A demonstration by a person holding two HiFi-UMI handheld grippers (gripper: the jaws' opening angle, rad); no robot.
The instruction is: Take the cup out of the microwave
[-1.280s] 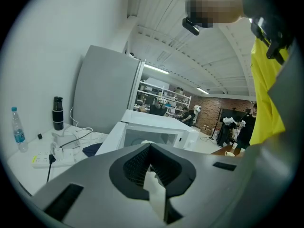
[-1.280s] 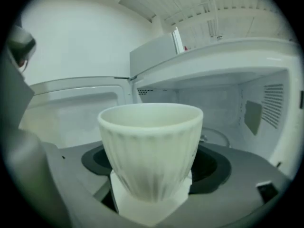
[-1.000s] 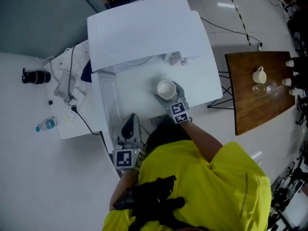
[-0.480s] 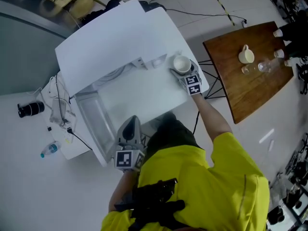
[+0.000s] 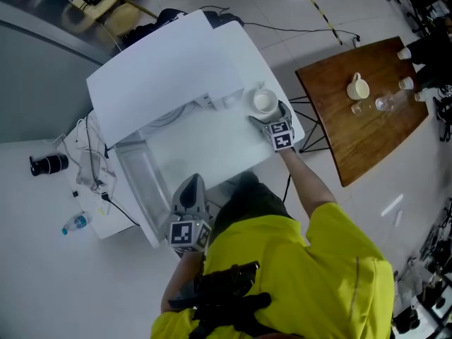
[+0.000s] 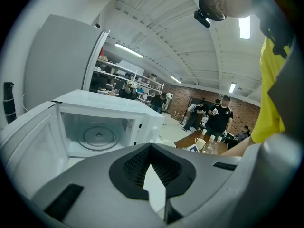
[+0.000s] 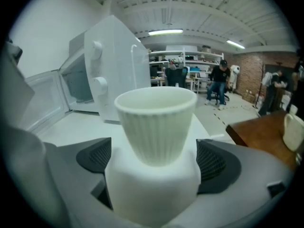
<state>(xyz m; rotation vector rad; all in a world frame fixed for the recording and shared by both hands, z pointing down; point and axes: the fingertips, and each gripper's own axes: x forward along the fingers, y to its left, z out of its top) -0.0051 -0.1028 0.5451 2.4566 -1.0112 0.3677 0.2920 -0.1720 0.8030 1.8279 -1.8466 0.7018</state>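
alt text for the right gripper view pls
A white ribbed cup stands upright on a white table between the opening jaws of the right gripper. Behind it to the left is a white microwave with its door open; a brown wooden table is at right, with people in a workshop beyond.

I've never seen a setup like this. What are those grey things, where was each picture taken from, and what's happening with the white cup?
No robot: a person holds a gripping tool in each hand. One picture looks down from a camera on their head; the others ride on each tool. On the white table stand a microwave, door open, and a cup beside it. The jaws of the right tool are opening around that cup; the left tool is shut and empty.
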